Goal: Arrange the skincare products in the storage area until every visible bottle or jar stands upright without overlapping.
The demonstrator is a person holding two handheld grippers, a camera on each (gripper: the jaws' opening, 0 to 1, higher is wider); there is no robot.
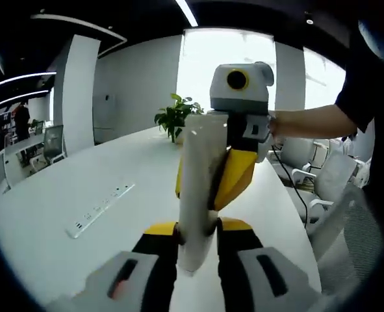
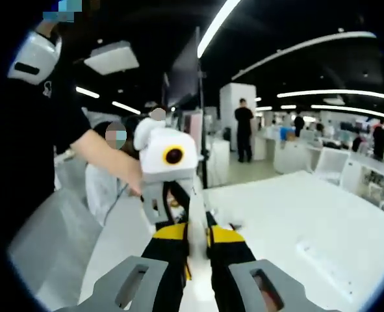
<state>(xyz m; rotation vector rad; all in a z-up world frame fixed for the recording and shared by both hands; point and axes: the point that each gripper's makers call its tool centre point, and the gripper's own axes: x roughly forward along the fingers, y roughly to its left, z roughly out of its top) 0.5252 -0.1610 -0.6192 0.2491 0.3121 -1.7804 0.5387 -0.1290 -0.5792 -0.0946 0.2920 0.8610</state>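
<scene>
**Tube held off the table by both grippers, nothing stood up yet**

Tall white plastic skincare tube is pinched between the jaws of your left gripper, and your right gripper is clamped on its other end, above the long white table. So I'd say standing it is all ahead. White power strip near the left edge, potted green plant at the far end, neither in your way.

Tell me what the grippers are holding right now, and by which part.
Both hold one white tube: left gripper at one end, right gripper at the opposite end.
</scene>
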